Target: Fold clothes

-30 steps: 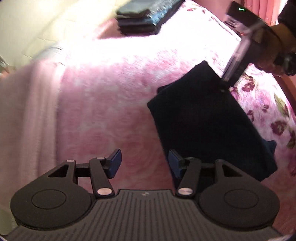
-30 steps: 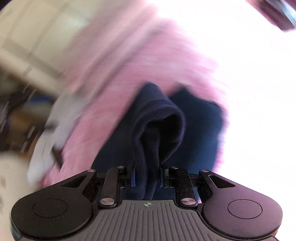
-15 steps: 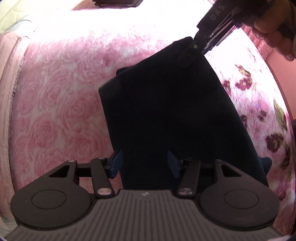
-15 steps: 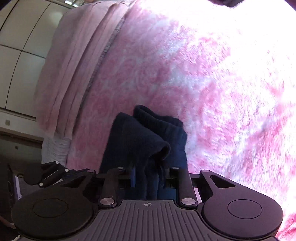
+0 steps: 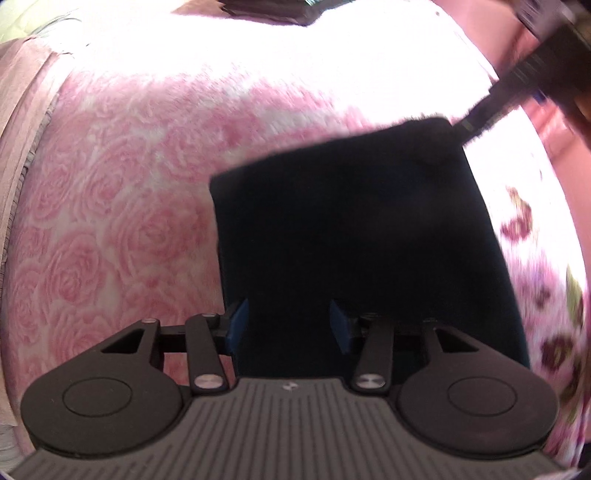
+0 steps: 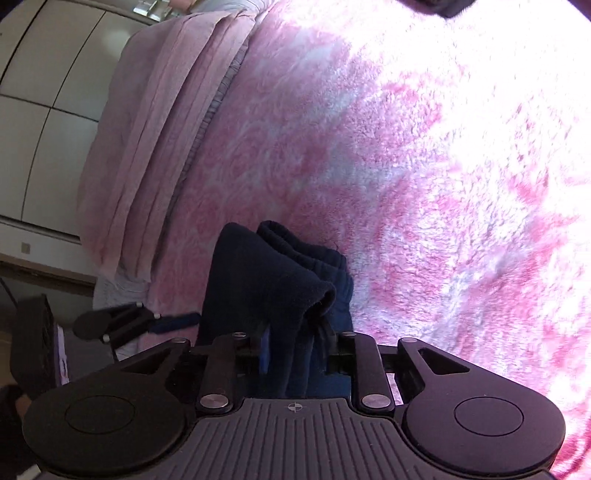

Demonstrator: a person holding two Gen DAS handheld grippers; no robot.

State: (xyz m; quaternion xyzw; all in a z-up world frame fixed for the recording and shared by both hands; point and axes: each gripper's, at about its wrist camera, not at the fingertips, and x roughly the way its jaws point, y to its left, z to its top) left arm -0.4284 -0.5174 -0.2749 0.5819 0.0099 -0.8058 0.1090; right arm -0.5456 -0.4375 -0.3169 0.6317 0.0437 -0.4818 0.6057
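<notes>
A dark navy garment (image 5: pixel 351 236) lies folded on the pink rose blanket (image 5: pixel 129 206). My left gripper (image 5: pixel 288 325) hovers low over its near edge. The blue pads (image 5: pixel 236 325) stand apart on either side of the cloth and the jaws are closing. My right gripper (image 5: pixel 469 125) sits at the garment's far right corner. In the right wrist view a raised bunch of the navy garment (image 6: pixel 273 280) stands between my right gripper's (image 6: pixel 297 352) pads, which still touch it as the jaws are opening. The left gripper (image 6: pixel 184 318) shows at the garment's far side.
A stack of dark folded clothes (image 5: pixel 266 11) lies at the blanket's far edge. A pale pink bedspread (image 6: pixel 159 129) hangs over the bed's side, with cream cupboard doors (image 6: pixel 44 92) beyond. A floral sheet (image 5: pixel 546 332) borders the garment on the right.
My left gripper came down over the garment's near edge and its jaws narrowed. My right gripper carried the far corner outward, flattening the cloth, and its jaws widened slightly.
</notes>
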